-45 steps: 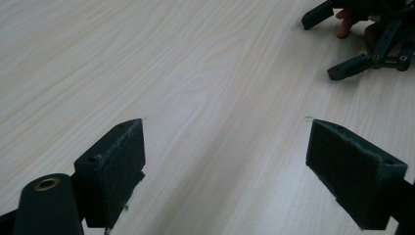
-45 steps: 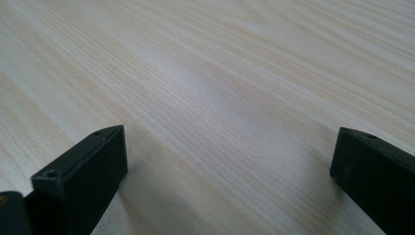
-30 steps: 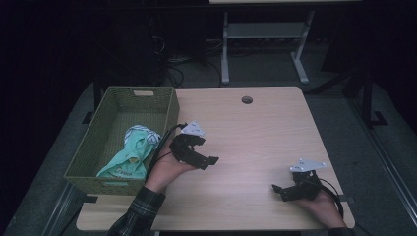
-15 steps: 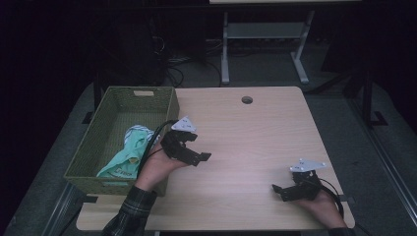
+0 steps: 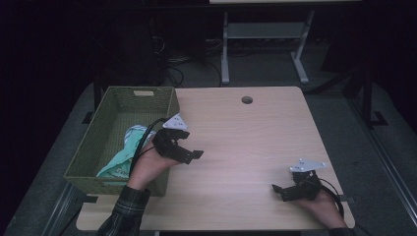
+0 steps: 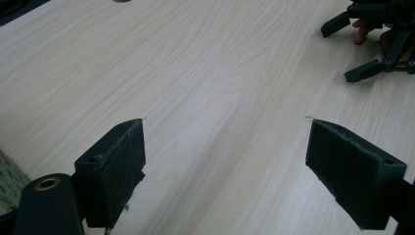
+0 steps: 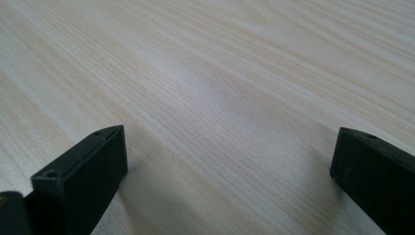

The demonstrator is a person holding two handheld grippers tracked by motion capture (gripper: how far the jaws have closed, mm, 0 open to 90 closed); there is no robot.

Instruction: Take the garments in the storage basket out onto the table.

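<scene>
My left tongs (image 5: 189, 151) hang over the pale wood-grain desk (image 5: 255, 132) just beside the green woven basket (image 5: 113, 129), jaws wide apart and empty, as the left gripper view confirms. My right tongs (image 5: 281, 191) rest low near the desk's front right corner, jaws likewise apart with bare wood between them. The crumpled mint-green and white cloth (image 5: 126, 152) lies inside the basket, against the wall nearest my left hand. I judge the step in hand to be reaching for that cloth. To do it well, I should turn the left tongs toward the basket, clear its rim from above, descend onto a raised fold, and close on a full bunch of fabric rather than an edge.
</scene>
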